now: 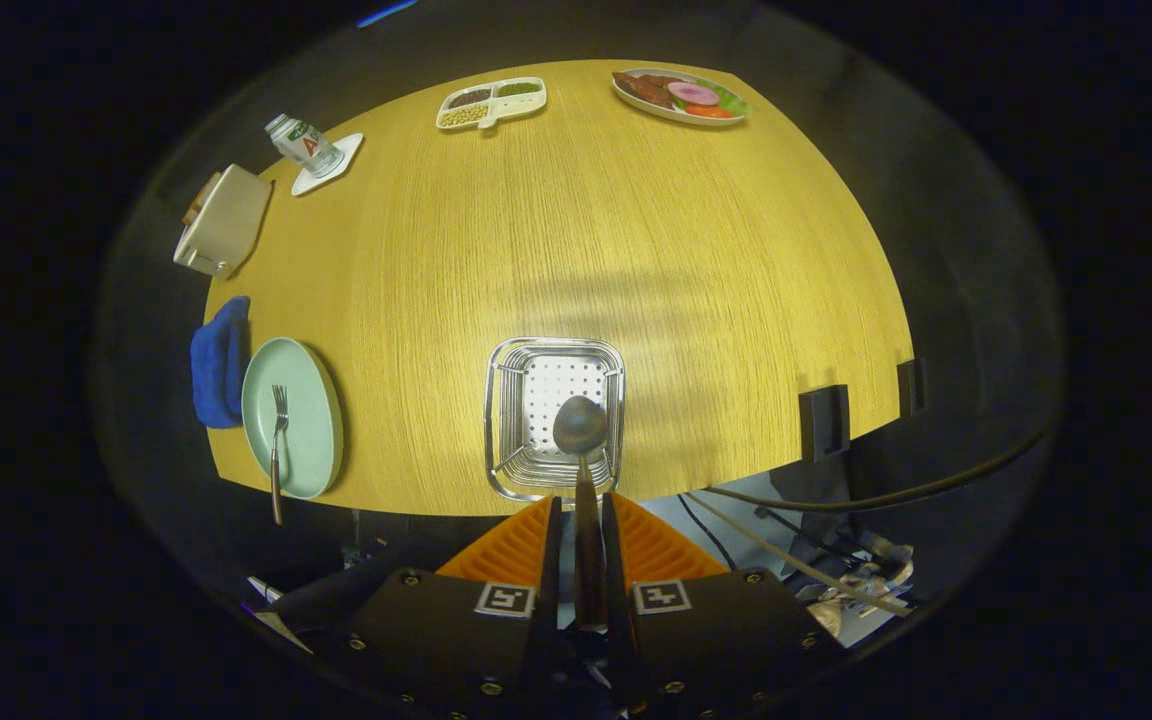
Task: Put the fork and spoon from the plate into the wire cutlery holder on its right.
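My gripper [582,520] is shut on the dark handle of a spoon [579,425]. The spoon's metal bowl points forward and hangs over the wire cutlery holder [508,470], a square metal basket with a perforated floor, just ahead of the fingers near the table's front edge. To the left of the holder lies a pale green plate [308,455]. On it rests a fork [278,440], tines away from me, its brown handle sticking out past the plate's near rim.
A blue cloth [218,362] lies left of the plate. Farther back stand a white box [224,220], a small bottle on a coaster [304,145], a divided snack dish [492,102] and a food plate [681,96]. Two dark clamps [824,422] grip the table's right edge; cables hang below.
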